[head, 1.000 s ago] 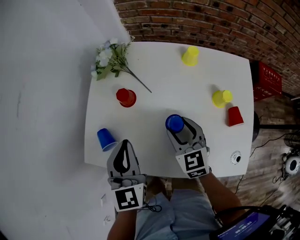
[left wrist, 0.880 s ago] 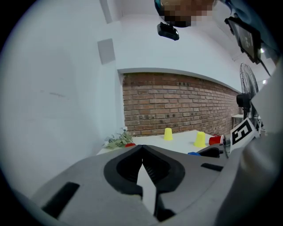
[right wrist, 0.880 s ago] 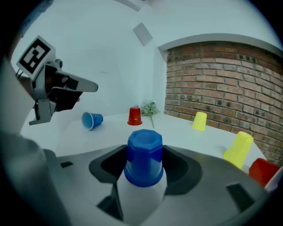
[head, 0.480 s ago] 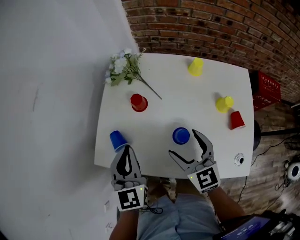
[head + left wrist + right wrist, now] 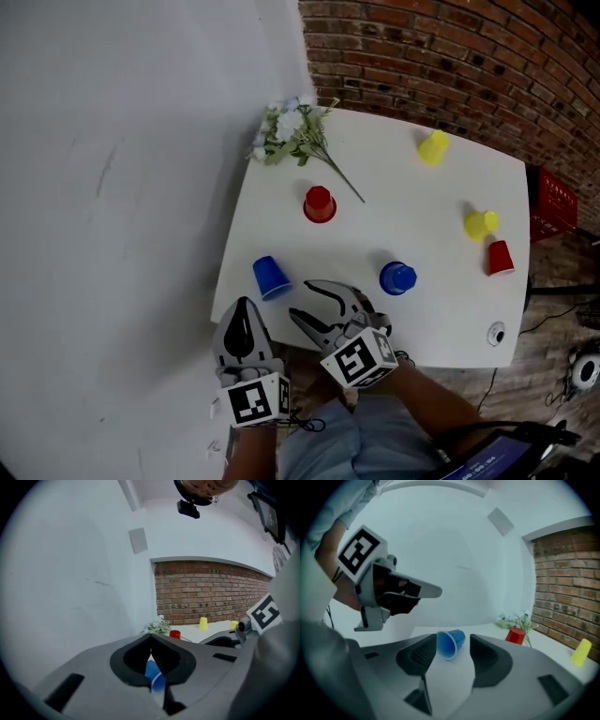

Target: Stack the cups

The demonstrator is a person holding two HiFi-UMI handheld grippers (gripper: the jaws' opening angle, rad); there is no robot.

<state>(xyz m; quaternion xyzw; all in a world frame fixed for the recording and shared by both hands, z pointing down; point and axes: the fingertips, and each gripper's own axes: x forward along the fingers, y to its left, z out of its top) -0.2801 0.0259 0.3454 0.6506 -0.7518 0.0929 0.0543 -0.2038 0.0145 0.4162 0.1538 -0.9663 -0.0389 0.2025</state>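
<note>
A blue cup [image 5: 271, 277] lies on its side near the white table's [image 5: 431, 202] front left corner. My right gripper [image 5: 302, 300] points at it from just to its right. Its jaws have just been closing but still stand apart, with nothing between them. In the right gripper view the cup's mouth [image 5: 446, 646] faces the jaws just beyond their tips. A second blue cup [image 5: 397, 277] stands upside down, free on the table to the right. My left gripper [image 5: 242, 328] is shut and empty at the table's front edge, below the lying cup.
A red cup [image 5: 319, 203] stands upside down mid-table, and white flowers [image 5: 292, 136] lie at the back left corner. Yellow cups [image 5: 432, 147] [image 5: 480, 224] and another red cup [image 5: 500, 257] sit along the right side. A white wall runs on the left, a brick wall behind.
The right gripper let go of the upside-down blue cup, opened wide, swung left toward the lying blue cup and narrowed its jaws. The left gripper shifted along the front edge, still shut.
</note>
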